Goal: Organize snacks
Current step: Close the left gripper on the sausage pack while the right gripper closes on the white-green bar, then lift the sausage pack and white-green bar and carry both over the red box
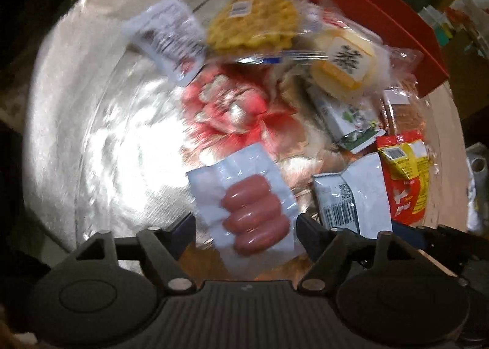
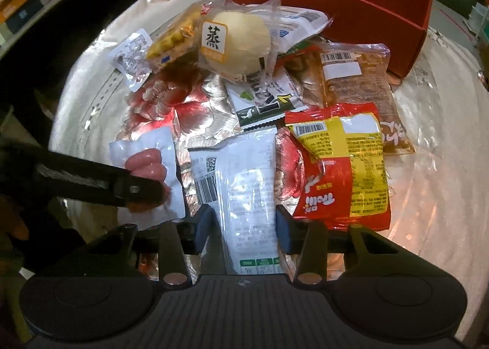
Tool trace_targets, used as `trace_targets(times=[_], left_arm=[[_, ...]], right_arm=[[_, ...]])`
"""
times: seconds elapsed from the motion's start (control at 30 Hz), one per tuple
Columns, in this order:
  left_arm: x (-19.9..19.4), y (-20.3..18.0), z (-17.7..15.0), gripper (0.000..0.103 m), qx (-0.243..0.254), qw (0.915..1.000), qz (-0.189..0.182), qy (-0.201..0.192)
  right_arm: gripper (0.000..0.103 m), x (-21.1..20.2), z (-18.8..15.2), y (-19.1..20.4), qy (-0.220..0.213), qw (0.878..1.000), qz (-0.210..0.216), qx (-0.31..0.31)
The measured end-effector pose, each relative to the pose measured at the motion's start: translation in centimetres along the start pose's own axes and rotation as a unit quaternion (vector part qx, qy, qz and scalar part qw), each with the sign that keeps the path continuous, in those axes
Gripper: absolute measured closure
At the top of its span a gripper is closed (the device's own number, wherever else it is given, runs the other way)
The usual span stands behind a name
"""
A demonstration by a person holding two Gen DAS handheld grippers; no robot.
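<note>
Here, the sausage pack (image 1: 244,211) is seen lying on the shiny embroidered cloth (image 2: 189,104), at the near left edge of the snack pile. It sits directly between the spread jaws of the left gripper (image 1: 246,227), its long axis running away from the gripper; the pads do not appear to press it, so the gripper is judged released. Just beside it to the right, the white pouch (image 2: 247,196) is flanked closely by the jaws of the right gripper (image 2: 243,227), its long axis likewise pointing away, and it is judged to be clamped. The red box (image 2: 336,1) stands beyond the pile, well apart from both grippers.
</note>
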State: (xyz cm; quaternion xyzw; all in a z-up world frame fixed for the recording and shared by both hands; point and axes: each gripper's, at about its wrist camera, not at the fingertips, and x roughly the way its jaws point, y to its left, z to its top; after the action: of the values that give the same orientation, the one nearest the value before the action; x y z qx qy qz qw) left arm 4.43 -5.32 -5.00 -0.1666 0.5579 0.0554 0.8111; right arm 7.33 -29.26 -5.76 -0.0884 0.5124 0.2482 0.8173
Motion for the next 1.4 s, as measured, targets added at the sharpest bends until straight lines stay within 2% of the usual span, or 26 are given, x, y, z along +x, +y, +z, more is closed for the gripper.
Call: trace_targets(times=[0.07,0.13,0.17,0.27,0.57,0.8,1.1,1.23,1.4], left_arm=[[0.1,-0.9,-0.3,0.045,0.018,0.9996,0.022,-0.001],[-0.1,-1.0,0.0,0.047,0.022,0.9997,0.014,0.001],[-0.3,-1.0,0.4,0.052,0.022,0.9997,0.008,-0.002],[-1.5,-0.6,1.7,0.052,0.031,0.9992,0.016,-0.019],[-6.1,2.5,5.1,0.052,0.027,0.9973,-0.032,-0.059],[-6.0,3.9,5.2,0.052,0.014,0.9963,-0.073,-0.043],[-9.1,3.7,6.1,0.052,0.02,0.988,-0.129,-0.083],[-10.4,3.2,7.7,0.052,0.023,0.9838,-0.141,-0.108],[-10.8,2.0,10.5,0.052,0.023,0.9782,-0.158,-0.132]], right_arm=[[0.057,-0.5,0.0,-0.7,-0.005,1.0,0.007,0.012],[0.06,-0.9,-0.2,-1.2,-0.011,1.0,0.011,0.018],[0.06,-1.1,-0.3,-1.4,-0.013,1.0,0.013,0.02],[0.06,-1.9,-0.2,-1.4,-0.026,0.999,0.021,0.025],[0.061,-4.0,0.6,-1.0,-0.062,0.996,0.057,0.037],[0.061,-4.8,1.4,-1.1,-0.076,0.991,0.085,0.07],[0.061,-6.7,2.4,-1.2,-0.112,0.986,0.093,0.084],[0.061,-8.0,3.6,-1.6,-0.139,0.981,0.103,0.091],[0.061,-9.1,5.7,-3.0,-0.167,0.976,0.093,0.107]])
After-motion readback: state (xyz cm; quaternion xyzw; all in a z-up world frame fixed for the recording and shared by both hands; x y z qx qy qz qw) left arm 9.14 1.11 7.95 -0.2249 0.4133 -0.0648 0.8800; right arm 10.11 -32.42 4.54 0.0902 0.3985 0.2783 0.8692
